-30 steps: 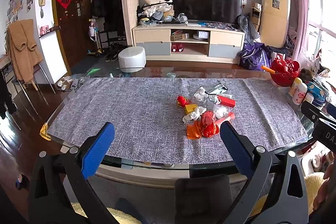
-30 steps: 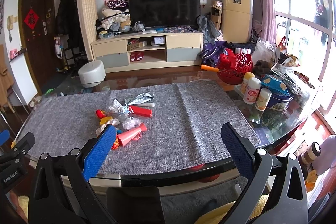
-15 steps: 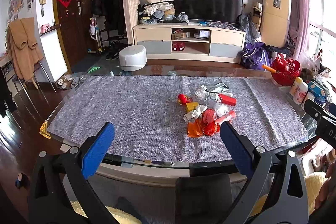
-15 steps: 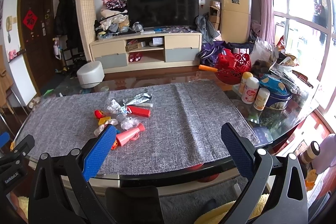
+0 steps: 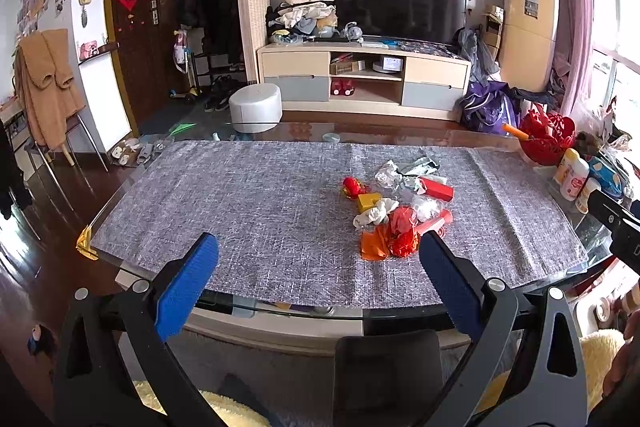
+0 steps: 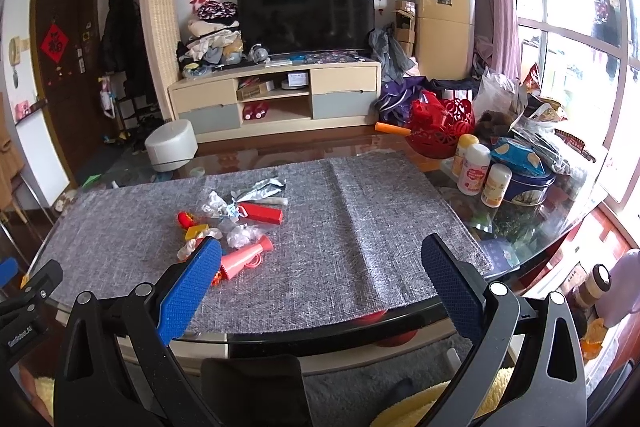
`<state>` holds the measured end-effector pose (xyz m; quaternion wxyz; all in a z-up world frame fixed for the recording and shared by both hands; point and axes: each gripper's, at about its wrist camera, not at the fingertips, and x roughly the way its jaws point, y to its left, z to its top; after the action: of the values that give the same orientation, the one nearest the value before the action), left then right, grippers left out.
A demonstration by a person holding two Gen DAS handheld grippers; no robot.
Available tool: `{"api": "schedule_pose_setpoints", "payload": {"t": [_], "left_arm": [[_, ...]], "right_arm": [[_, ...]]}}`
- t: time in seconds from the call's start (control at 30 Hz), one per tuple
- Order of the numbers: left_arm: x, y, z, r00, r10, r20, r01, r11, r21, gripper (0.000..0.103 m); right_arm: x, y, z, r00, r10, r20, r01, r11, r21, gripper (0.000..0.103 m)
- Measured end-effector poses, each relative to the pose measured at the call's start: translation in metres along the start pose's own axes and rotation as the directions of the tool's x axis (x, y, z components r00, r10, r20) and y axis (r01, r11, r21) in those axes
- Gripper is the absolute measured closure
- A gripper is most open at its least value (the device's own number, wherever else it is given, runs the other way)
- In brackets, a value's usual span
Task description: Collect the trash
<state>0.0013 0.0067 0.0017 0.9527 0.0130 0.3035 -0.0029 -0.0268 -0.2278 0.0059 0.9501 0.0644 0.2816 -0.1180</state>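
Observation:
A heap of trash [image 5: 398, 205] lies on the grey table mat [image 5: 260, 203]: crumpled white and clear wrappers, a red box [image 6: 260, 213], a yellow block [image 5: 369, 201], orange and red paper [image 5: 390, 241], a pink cone [image 6: 244, 259] and a silver foil wrapper [image 6: 260, 189]. My left gripper [image 5: 318, 267] hovers open at the table's near edge, the heap just beyond its right finger. My right gripper [image 6: 320, 271] is open too, nothing between its blue pads, with the heap by its left finger.
At the table's right end stand a red basket [image 6: 440, 125], bottles [image 6: 474, 169], a blue tin [image 6: 528, 183] and bags. A black chair back [image 5: 386, 367] sits below the table's glass edge [image 5: 280, 309]. Across the room are a TV cabinet [image 5: 364, 79] and a white stool [image 5: 256, 107].
Both grippers have risen and drawn back slightly, so the table and heap sit a little lower in view. Nothing on the mat has moved.

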Motion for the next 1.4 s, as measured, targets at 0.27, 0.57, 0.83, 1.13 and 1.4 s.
{"api": "schedule_pose_setpoints", "payload": {"t": [0.27,0.57,0.83,1.13,1.4], "left_arm": [[0.01,-0.001,0.001,1.0,0.025,-0.004,-0.025,0.998,0.05,0.008],[0.063,0.001,-0.002,0.995,0.029,-0.092,-0.021,0.996,0.092,0.008],[0.122,-0.004,-0.015,0.979,-0.01,-0.203,0.034,0.993,0.115,0.013],[0.162,-0.009,-0.027,0.958,-0.06,-0.28,0.098,0.988,0.122,0.024],[0.185,-0.009,-0.03,0.945,-0.069,-0.321,0.109,0.988,0.107,0.026]], "right_arm": [[0.012,-0.001,0.003,0.999,0.031,-0.017,-0.031,0.999,0.011,0.003],[0.07,0.012,-0.009,0.994,0.008,-0.112,-0.014,0.999,-0.047,0.003],[0.129,0.038,-0.025,0.974,0.067,-0.215,-0.086,0.993,-0.08,0.005],[0.194,0.055,-0.048,0.912,0.168,-0.375,-0.204,0.977,-0.057,0.05],[0.207,0.075,-0.055,0.881,0.233,-0.411,-0.286,0.955,-0.072,0.049]]}}
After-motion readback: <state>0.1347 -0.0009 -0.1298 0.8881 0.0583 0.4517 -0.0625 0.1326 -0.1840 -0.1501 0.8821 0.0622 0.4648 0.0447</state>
